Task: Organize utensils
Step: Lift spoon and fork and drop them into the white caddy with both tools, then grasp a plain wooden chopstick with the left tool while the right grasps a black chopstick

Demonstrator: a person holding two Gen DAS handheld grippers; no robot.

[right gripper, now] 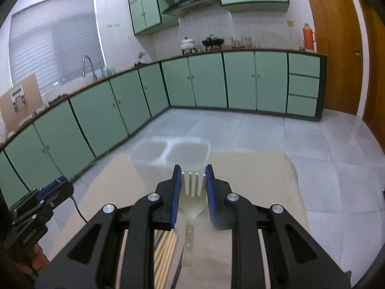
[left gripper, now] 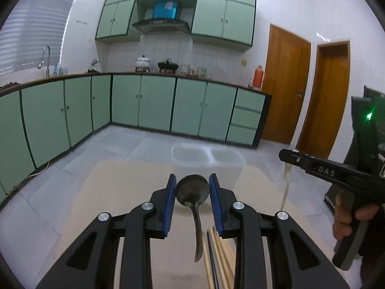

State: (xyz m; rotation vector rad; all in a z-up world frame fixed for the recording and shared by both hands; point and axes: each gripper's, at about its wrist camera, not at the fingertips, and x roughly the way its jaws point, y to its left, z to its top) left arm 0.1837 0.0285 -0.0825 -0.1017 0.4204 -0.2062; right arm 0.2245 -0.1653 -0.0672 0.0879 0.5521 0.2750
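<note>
A dark metal spoon point(left gripper: 192, 192) lies on the beige table, its bowl between the blue pads of my open left gripper point(left gripper: 192, 180); the pads do not touch it. Wooden chopsticks point(left gripper: 219, 252) lie just right of its handle. A pale fork point(right gripper: 192, 197) lies on the table with its tines between the pads of my open right gripper point(right gripper: 192, 172). Chopsticks point(right gripper: 166, 252) lie left of the fork. A clear two-compartment plastic container point(left gripper: 207, 157) stands at the table's far edge; in the right wrist view it point(right gripper: 168, 155) is just beyond the fork.
The beige table point(right gripper: 252, 180) ends just past the container; grey tiled floor point(left gripper: 134, 144) and green cabinets lie beyond. The right gripper and the hand holding it point(left gripper: 336, 175) show at the right of the left view. The left gripper point(right gripper: 36, 207) shows at the lower left.
</note>
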